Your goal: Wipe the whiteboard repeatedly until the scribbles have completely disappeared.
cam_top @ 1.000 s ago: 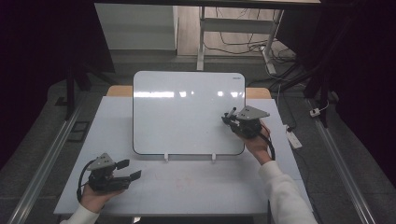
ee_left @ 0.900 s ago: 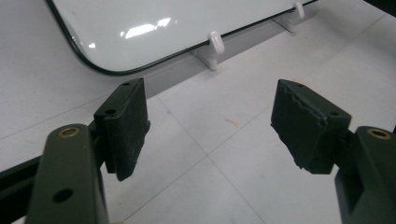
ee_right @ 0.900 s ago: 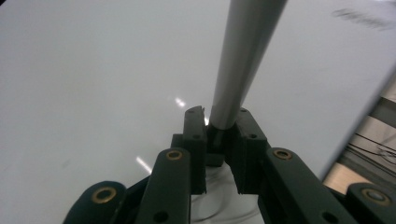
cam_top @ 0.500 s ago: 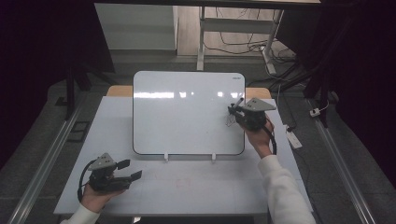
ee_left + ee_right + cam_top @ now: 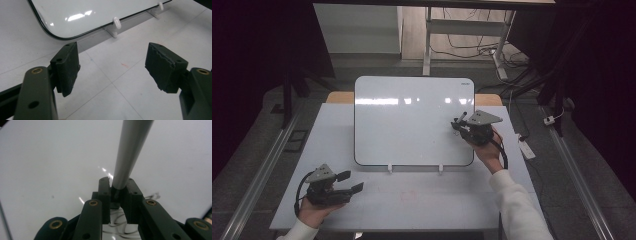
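Right gripper [image 5: 460, 123] squeezing a grey pen [image 5: 130, 150], tip cut off at the top, over the whiteboard [image 5: 412, 120], faint scribbles half hidden behind the jaws, left gripper [image 5: 348, 182] wide open, holding nothing, on the table [image 5: 437, 200]

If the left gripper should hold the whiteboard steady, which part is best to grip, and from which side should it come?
Probably the whiteboard's lower left edge, approached from the table side in front. The board stands tilted on two small white feet, so that thin, black-rimmed edge is free and nearest to the left gripper, whose fingers are open. The right gripper holds a grey pen over the right part.
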A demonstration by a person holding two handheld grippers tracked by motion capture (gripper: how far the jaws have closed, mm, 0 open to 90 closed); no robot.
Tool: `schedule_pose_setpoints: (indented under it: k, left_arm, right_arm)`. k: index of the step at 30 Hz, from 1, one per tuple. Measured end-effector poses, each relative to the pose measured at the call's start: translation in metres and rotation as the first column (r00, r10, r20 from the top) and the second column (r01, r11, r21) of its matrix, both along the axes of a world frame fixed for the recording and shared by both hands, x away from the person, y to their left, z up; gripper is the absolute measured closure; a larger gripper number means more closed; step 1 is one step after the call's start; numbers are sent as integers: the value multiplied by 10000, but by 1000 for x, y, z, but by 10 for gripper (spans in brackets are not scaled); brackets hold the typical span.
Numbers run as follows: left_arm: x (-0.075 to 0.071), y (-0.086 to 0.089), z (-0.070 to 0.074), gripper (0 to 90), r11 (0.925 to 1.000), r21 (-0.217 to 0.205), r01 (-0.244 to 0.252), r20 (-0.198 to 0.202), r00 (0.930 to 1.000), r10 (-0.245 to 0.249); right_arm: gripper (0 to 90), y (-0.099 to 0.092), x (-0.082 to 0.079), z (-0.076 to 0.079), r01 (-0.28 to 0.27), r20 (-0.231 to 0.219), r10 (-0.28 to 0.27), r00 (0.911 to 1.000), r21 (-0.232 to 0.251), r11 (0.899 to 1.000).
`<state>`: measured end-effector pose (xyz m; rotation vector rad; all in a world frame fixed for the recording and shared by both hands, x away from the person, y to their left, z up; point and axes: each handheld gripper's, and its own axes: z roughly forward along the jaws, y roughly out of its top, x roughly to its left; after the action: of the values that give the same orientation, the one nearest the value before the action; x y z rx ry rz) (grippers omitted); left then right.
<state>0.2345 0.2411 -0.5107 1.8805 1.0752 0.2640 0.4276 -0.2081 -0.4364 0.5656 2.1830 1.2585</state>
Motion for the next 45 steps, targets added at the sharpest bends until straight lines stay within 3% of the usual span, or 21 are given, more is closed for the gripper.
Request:
schedule_pose_setpoints:
  k: [1,4,6,8,11,13,16,18,20,22,25,26,28,31,32,36,38,39,42,44,45]
  left_arm:
    - [0,0,0,279,10000,-16,1,-34,10000,-1]
    - [0,-1,0,278,10000,20,37,-1,10000,-37]
    - [-1,-1,1,278,10000,25,49,48,10000,-49]
    - [-1,0,1,278,10000,-3,16,19,10000,-16]
    - [0,2,-1,278,10000,-26,-38,-41,10000,38]
    - [0,1,-1,278,10000,-21,-56,-55,10000,56]
    - [-1,-1,0,278,10000,32,24,13,10000,-24]
    - [-1,-2,1,278,10000,49,35,19,10000,-36]
    - [-1,-1,0,278,10000,46,38,7,10000,-38]
    - [0,0,-1,278,10000,-2,-15,-31,10000,15]
    - [0,0,0,278,10000,18,-25,-19,10000,25]
    - [-1,0,0,278,10000,15,-22,-13,10000,22]
    - [-1,0,1,278,10000,13,11,24,10000,-11]
    - [0,1,0,278,10000,-26,-48,-41,10000,48]
    - [0,1,-1,278,10000,-22,-36,-55,10000,36]
    - [0,-2,0,278,10000,38,26,-25,10000,-25]
    - [-1,-2,1,277,10000,28,35,17,10000,-35]
    - [-1,-1,1,277,10000,15,30,17,10000,-30]
    - [0,0,0,277,10000,-32,-25,-42,10000,25]
    - [0,1,-1,278,10000,-24,-46,-71,10000,46]
    - [0,1,-1,277,10000,-20,-50,-72,10000,50]
  right_arm:
    - [776,-1,1,2,181,71,-181,9998,-45,9998]
    - [777,-17,14,14,1210,169,-1227,9923,817,9893]
    - [776,-22,20,18,1391,53,-1403,9901,1011,9851]
    - [776,-20,17,15,967,-66,-965,9953,849,9917]
    - [776,-13,7,6,181,-52,-181,9998,-28,9998]
    - [776,-17,9,9,487,-9,-487,9988,212,9986]
    - [776,-25,18,17,1337,57,-1348,9909,931,9866]
    - [776,-22,16,15,1237,20,-1243,9922,889,9883]
    - [776,-12,8,7,479,-164,-471,9988,503,9976]
    - [776,-3,-1,1,106,123,-103,9999,-278,9996]
    - [776,-12,3,7,930,352,-935,9950,155,9955]
    - [776,-18,8,9,1208,216,-1222,9923,579,9910]
    - [776,-18,7,6,1069,-14,-1071,9942,797,9911]
    - [776,-4,-7,-7,-92,-23,92,10000,-48,9999]
    - [776,-3,-9,-9,-162,22,163,9999,-141,9998]
    - [776,-13,-1,-1,811,306,-827,9961,503,9954]
    - [776,-17,3,1,1005,226,-1031,9944,940,9905]
    - [776,-16,2,0,955,215,-980,9950,938,9910]
    - [776,-6,-9,-11,-14,65,12,10000,343,9994]
    - [776,-5,-12,-13,-117,146,116,9998,65,9999]
    - [776,-8,-10,-11,96,200,-102,9997,292,9995]
